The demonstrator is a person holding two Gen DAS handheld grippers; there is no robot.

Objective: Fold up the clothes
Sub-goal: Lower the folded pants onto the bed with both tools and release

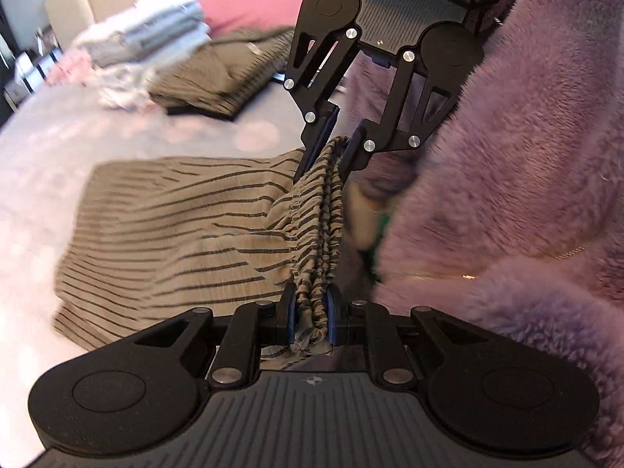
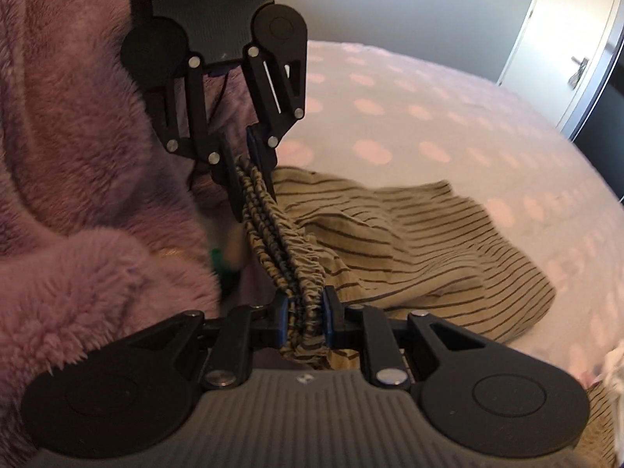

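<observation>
An olive garment with dark stripes [image 1: 167, 214] lies on the bed, its gathered elastic waistband [image 1: 323, 214] stretched between both grippers. My left gripper [image 1: 311, 312] is shut on one end of the waistband. My right gripper [image 1: 331, 148] faces it and is shut on the other end. In the right wrist view the right gripper [image 2: 306, 312] clamps the waistband [image 2: 280, 241], the left gripper [image 2: 249, 163] holds the far end, and the garment's body [image 2: 421, 241] drapes onto the bed.
A bedsheet with pink dots [image 2: 429, 124] covers the bed. A stack of folded clothes [image 1: 156, 35], another striped garment [image 1: 218, 78] and a pink pillow [image 1: 257, 4] lie at the far end. The person's fuzzy purple robe [image 1: 526, 175] fills one side. A door [image 2: 573, 46] stands beyond.
</observation>
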